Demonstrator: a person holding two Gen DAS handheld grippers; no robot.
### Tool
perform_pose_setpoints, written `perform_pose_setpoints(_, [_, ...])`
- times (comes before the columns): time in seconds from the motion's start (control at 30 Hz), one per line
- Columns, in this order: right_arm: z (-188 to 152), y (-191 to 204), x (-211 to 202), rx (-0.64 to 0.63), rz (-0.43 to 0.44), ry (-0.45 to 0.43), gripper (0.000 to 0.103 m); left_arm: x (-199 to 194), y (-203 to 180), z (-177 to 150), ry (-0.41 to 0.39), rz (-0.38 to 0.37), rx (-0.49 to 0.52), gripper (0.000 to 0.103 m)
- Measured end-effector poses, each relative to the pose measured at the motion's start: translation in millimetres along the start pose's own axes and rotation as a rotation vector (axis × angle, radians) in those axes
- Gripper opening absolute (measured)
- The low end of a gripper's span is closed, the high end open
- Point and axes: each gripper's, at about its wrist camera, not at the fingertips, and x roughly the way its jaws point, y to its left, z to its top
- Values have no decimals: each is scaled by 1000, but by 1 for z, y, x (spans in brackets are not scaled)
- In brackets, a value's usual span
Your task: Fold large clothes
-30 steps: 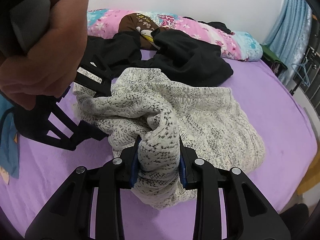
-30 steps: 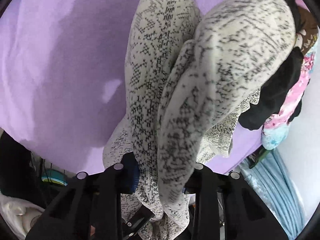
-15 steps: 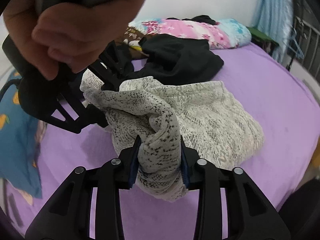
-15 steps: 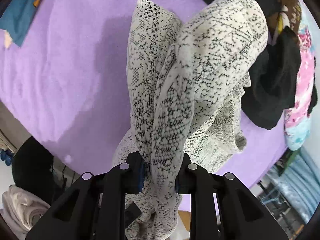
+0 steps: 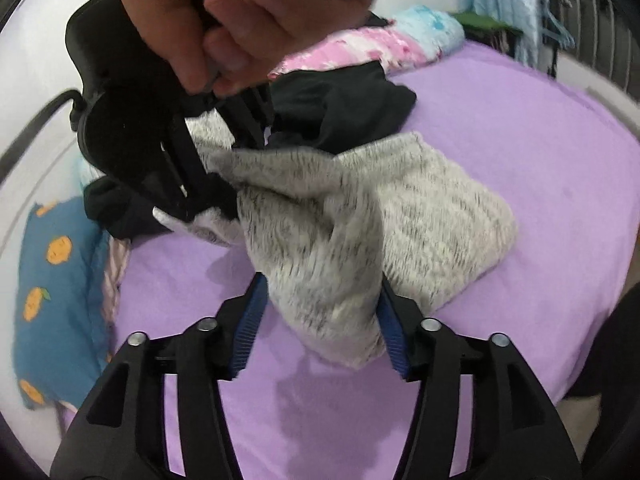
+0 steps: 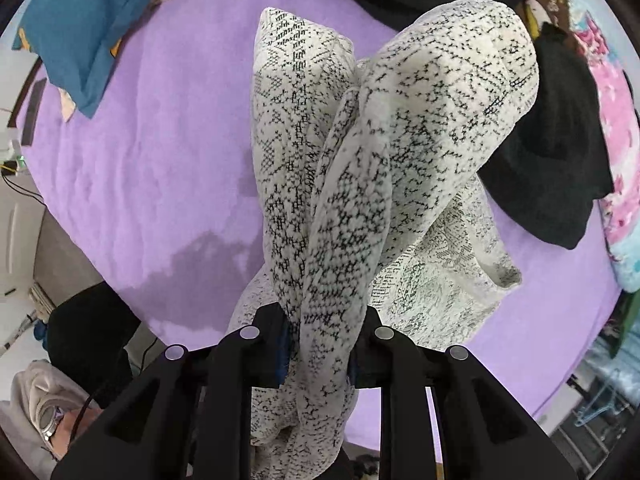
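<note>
A cream knit sweater with black flecks (image 5: 400, 216) lies bunched on the purple bed (image 5: 520, 120). My left gripper (image 5: 320, 320) has its jaws spread wide, with a fold of the sweater hanging loose between them. My right gripper (image 6: 316, 344) is shut on a thick twisted bunch of the same sweater (image 6: 340, 180) and holds it above the bed. In the left wrist view the right gripper (image 5: 200, 184) and the hand on it sit at the upper left, over the sweater's far end.
A black garment (image 5: 344, 112) lies behind the sweater, also in the right wrist view (image 6: 552, 168). A pink floral pillow (image 5: 360, 48) and a blue pillow with oranges (image 5: 52, 280) lie on the bed. The bed edge and floor clutter (image 6: 52, 408) show lower left.
My left gripper's jaws have opened from a tight pinch on the sweater to a wide gap. The right gripper has lifted its bunch higher and swung over the left view.
</note>
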Motion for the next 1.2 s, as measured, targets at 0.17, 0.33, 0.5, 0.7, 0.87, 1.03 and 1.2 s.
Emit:
perform_pose_setpoints(0.17, [-3, -12, 1, 35, 37, -30, 20, 9, -13, -17, 69, 52, 144, 55])
perform_pose_setpoints(0.33, [-13, -28, 1, 65, 76, -64, 20, 32, 4, -35, 149, 129, 160, 55])
perform_pose_setpoints(0.5, [-29, -43, -15, 103, 129, -101, 20, 51, 18, -45, 199, 171, 160, 55])
perform_pose_setpoints(0.7, [-48, -64, -8, 142, 198, -138, 20, 66, 22, -41, 197, 124, 118, 55])
perform_pose_setpoints(0.87, [-63, -86, -3, 174, 250, -179, 20, 69, 33, -30, 154, 61, 15, 55])
perform_pose_setpoints(1.03, [-81, -106, 4, 212, 296, -219, 20, 76, 41, -20, 125, -18, -69, 55])
perform_pose_setpoints(1.2, [-100, -129, 12, 262, 361, -262, 20, 81, 40, -7, 104, -102, -147, 55])
